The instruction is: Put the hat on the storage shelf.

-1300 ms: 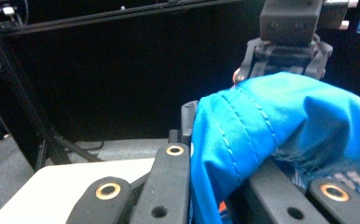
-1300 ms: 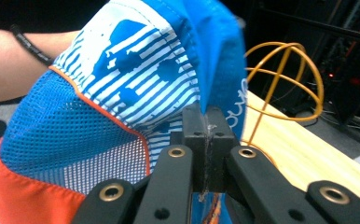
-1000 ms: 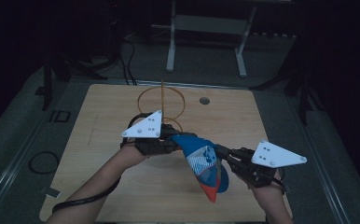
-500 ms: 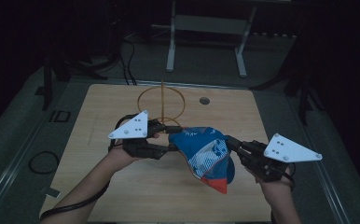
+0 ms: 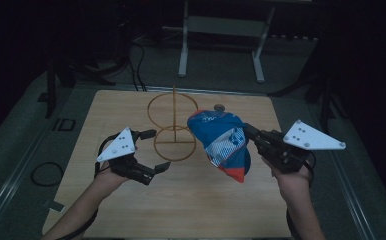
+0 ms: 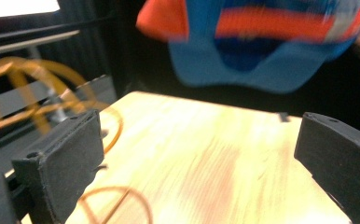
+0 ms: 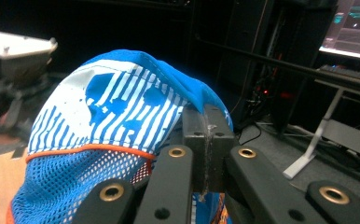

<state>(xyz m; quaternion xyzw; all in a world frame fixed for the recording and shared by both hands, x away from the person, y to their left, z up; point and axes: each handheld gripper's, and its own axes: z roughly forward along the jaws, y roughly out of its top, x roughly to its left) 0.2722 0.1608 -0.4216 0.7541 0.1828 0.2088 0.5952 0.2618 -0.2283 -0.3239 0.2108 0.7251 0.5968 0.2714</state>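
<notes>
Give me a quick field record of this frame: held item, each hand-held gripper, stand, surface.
held item: blue, white and orange mesh cap, in the air
right hand-held gripper: shut on the cap's edge
left hand-held gripper: jaws just opened, nothing between them, apart from the cap
stand: orange wire stand with ring loops, upright left of the cap
surface: light wooden table

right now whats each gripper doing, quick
Left gripper: jaws have just been opening, now wide, nothing between them.
Right gripper: shut on the blue cap, held above the table.
</notes>
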